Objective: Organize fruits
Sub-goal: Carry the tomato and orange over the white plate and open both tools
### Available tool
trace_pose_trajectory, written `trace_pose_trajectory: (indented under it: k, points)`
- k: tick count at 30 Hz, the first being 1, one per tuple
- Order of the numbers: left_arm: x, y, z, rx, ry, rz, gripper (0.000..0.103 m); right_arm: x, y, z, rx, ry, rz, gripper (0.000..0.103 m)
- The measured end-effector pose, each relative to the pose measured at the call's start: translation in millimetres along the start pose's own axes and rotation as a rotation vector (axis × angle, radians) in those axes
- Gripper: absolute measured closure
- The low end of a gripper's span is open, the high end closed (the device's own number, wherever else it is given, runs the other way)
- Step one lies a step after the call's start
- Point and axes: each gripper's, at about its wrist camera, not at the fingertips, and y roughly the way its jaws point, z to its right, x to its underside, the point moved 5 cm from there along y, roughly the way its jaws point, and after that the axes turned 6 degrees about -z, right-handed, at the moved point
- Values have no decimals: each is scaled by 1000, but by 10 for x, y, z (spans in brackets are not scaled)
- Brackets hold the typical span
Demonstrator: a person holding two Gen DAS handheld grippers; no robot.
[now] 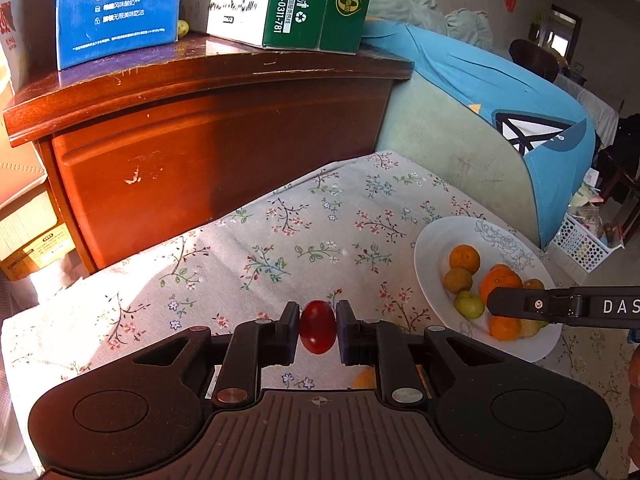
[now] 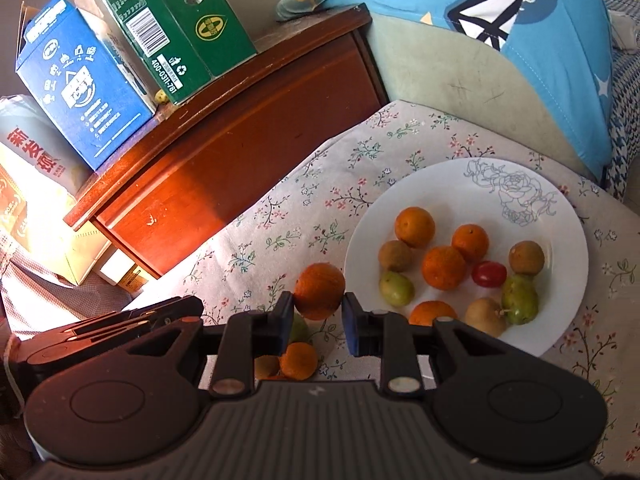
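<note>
Pinching a red cherry tomato (image 1: pixel 317 332) upright, the left gripper (image 1: pixel 318 330) hovers over the floral cloth; the white plate (image 1: pixel 436 240) lies to its right. From the right wrist, the right gripper (image 2: pixel 318 312) clamps an orange (image 2: pixel 319 296), just left of the plate's near rim.

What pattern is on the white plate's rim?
A grey line-drawn rose on the plate, clearest in the right wrist view.

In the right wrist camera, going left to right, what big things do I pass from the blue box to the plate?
blue carton → green carton → orange held in the right gripper → white plate
</note>
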Motion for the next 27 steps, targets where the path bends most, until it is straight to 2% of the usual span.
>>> trace_pose_trajectory:
  k: [12,17,27]
  points:
    - [-213,68,398,57,12,53,86,-280,-220,287,37,26,69,77]
    - [-323,184,585,71,26,70,86,-382,-263,485,79,42,89,77]
    - [-452,398,984,174,50,64,86,-472,-197,844,148,87,77,77]
